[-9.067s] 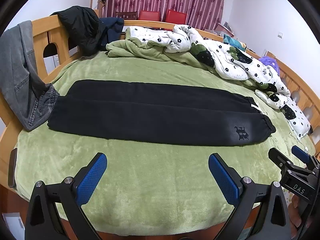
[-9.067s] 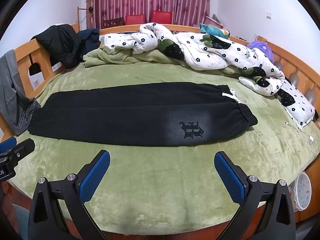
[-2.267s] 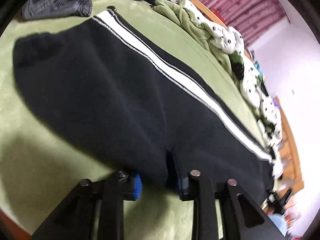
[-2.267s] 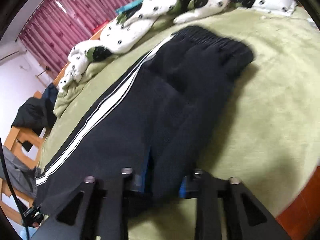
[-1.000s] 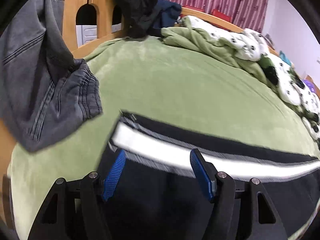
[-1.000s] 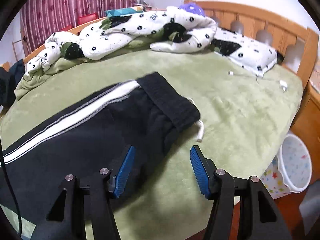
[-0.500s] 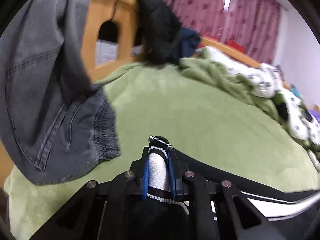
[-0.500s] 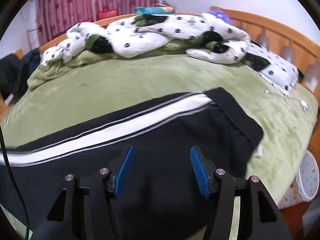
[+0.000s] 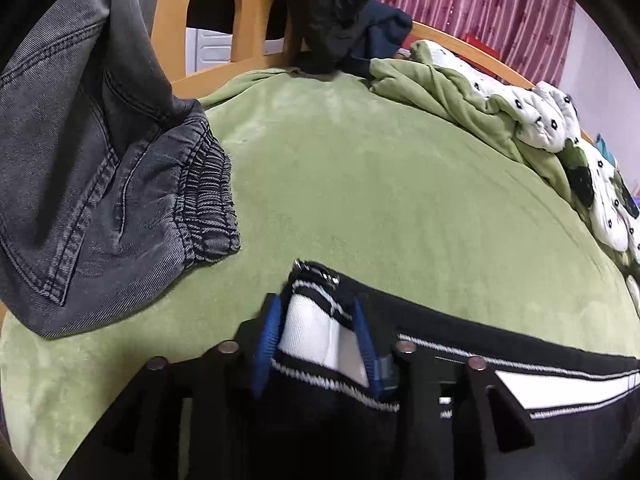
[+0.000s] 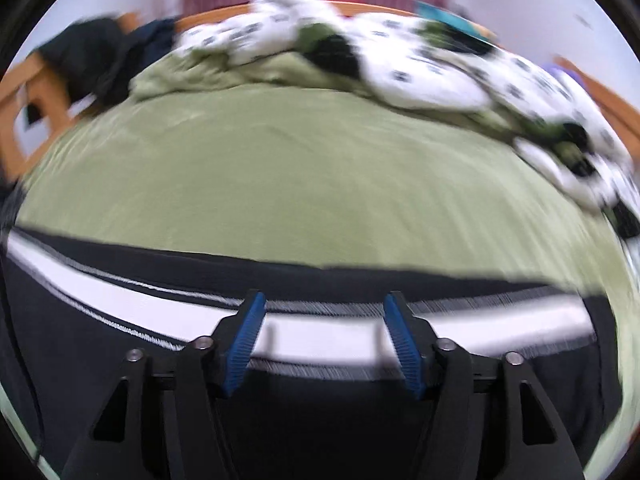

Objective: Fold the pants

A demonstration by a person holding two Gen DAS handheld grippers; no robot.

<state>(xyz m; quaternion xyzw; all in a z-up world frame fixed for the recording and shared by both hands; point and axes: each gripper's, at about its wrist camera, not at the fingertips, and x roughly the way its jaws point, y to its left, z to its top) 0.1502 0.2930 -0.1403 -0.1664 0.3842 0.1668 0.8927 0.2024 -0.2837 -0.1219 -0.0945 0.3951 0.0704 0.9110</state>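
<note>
Black pants (image 9: 500,344) with a white side stripe lie flat along the near edge of the green blanket (image 9: 380,184). Left gripper (image 9: 316,340) has the cuff bunched between its blue pads, jaws just loosening but cloth pinched there. Right gripper (image 10: 324,336) hovers spread over the stripe, jaws just widening, nothing gripped. Grey jeans (image 9: 100,168) drape off the wooden bed frame (image 9: 248,12) beyond.

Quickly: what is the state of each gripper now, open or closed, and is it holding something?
Left gripper: jaws just opening, pants cuff bunched between the pads, seemingly still pinched.
Right gripper: open, jaws just widened, above the pants' white stripe, holding nothing.
</note>
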